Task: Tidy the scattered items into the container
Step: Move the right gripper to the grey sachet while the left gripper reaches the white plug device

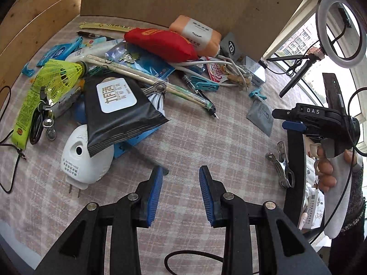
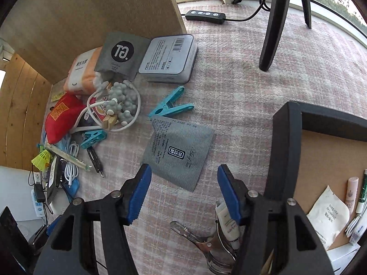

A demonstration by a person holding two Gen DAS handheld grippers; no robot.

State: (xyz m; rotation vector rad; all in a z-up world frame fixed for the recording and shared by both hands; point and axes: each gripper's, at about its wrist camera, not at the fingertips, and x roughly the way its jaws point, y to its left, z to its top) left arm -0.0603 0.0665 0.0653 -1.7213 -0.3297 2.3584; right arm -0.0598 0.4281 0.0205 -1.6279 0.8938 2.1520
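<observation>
The left gripper (image 1: 181, 192) hangs over bare plaid cloth (image 1: 206, 137) with its blue-padded jaws spread wide and nothing between them. Just ahead to its left lies a white plug-in device (image 1: 82, 160), prongs toward the camera, with a black pouch (image 1: 117, 110) overlapping its top. Beyond them the pile runs on: a yellow shuttlecock (image 1: 62, 73), a red pouch (image 1: 160, 42) and an orange tissue pack (image 1: 197, 33) against the cardboard wall. The right gripper (image 2: 184, 192) is likewise wide open and empty, its fingertips just short of a grey striped sachet (image 2: 181, 153) lying flat on the cloth. A metal clip (image 2: 201, 240) and a small tube (image 2: 229, 224) lie below its right finger. Past the sachet sit a teal clothespin (image 2: 172, 107) and a grey tin (image 2: 169, 59). The black-rimmed container (image 2: 286, 137) stands at the right, already holding a white packet (image 2: 328, 215) and tubes.
</observation>
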